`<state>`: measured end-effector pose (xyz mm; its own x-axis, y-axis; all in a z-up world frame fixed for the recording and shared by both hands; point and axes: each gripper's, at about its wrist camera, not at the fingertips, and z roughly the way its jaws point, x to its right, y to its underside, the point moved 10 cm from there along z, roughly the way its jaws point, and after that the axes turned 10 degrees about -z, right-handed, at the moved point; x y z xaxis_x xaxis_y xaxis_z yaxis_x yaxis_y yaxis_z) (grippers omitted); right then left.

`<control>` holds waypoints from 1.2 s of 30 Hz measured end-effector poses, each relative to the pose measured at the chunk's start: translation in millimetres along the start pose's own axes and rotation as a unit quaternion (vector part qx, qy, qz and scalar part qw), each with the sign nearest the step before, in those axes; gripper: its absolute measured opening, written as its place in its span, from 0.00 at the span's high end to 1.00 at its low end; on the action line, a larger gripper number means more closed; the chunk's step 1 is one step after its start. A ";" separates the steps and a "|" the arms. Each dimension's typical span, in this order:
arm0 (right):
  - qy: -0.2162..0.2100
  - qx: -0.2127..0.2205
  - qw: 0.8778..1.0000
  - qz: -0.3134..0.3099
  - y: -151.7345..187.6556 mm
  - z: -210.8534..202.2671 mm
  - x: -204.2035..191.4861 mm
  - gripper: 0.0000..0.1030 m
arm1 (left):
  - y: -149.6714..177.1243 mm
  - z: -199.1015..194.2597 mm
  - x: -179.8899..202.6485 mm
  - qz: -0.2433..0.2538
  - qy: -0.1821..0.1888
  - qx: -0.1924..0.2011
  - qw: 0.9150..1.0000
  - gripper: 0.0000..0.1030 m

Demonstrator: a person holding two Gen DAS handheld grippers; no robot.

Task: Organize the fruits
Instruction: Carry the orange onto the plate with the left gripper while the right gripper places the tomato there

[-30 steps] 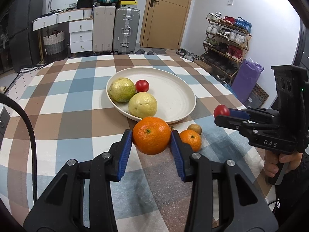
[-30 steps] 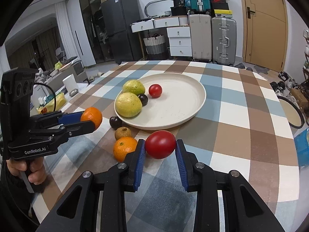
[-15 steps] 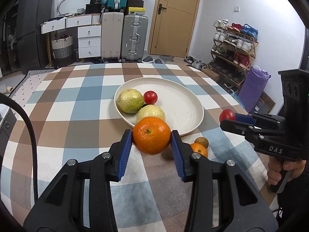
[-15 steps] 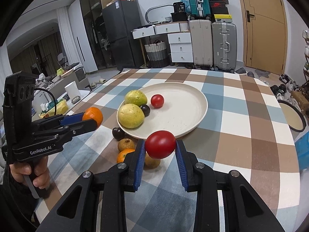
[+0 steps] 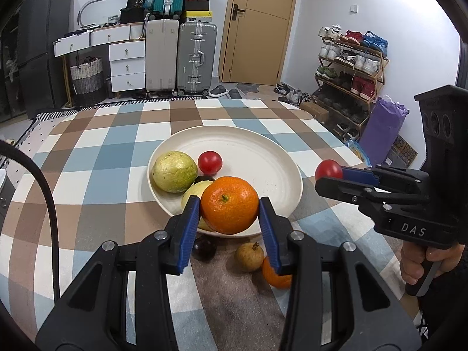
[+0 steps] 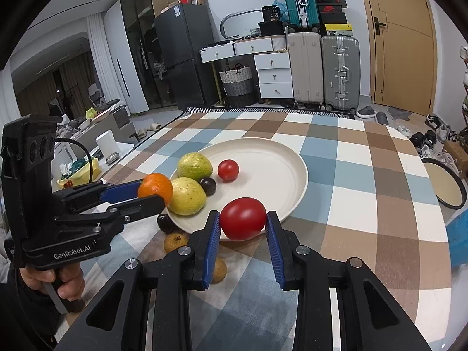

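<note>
My left gripper (image 5: 229, 209) is shut on a large orange (image 5: 229, 204) and holds it above the near rim of the cream plate (image 5: 263, 158). My right gripper (image 6: 242, 219) is shut on a red tomato (image 6: 242, 218) above the plate's (image 6: 280, 163) near edge. The plate holds a green guava (image 5: 174, 171), a yellow guava (image 6: 186, 195), a small tomato (image 5: 209, 162) and a dark plum (image 6: 208, 185). On the cloth in front lie a dark plum (image 5: 204, 247), a brown longan (image 5: 249, 256) and a small orange (image 5: 276, 275).
The table has a checked cloth (image 5: 96, 158). Its right edge (image 6: 424, 158) drops to a floor with a round tray (image 6: 447, 187). Suitcases (image 5: 196, 58), drawers and a shoe rack (image 5: 351, 67) stand behind. Another longan (image 6: 219, 269) lies under my right gripper.
Both grippers have risen and moved forward toward the plate, each carrying its fruit. The orange and the tomato now hang over the plate's near rim.
</note>
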<state>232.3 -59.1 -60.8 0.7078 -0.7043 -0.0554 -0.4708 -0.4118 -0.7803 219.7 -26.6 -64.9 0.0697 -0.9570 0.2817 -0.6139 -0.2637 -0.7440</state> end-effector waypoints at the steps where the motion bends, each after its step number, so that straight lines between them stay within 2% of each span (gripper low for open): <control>1: 0.000 0.000 1.000 0.003 -1.1 1.6 1.5 0.69 | -1.0 1.5 -1.1 0.000 0.000 0.000 1.000 0.63; 20: -0.009 -0.004 1.000 0.026 -4.6 21.8 16.0 0.69 | -8.3 25.2 -5.0 0.011 0.001 -0.008 1.000 0.63; 26: -0.009 -0.011 0.999 0.028 -1.5 26.1 17.4 0.69 | -5.4 39.9 -9.2 0.008 0.004 -0.024 1.000 0.63; 36: -0.008 -0.018 0.999 0.029 0.4 32.7 18.1 0.69 | -7.0 54.1 -24.6 -0.003 -0.010 -0.033 0.999 0.63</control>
<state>262.2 -53.0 -82.4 0.6875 -0.7178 -0.1099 -0.5295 -0.3919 -0.7524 264.8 -7.8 -99.4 0.0888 -0.9576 0.2741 -0.6643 -0.2620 -0.7000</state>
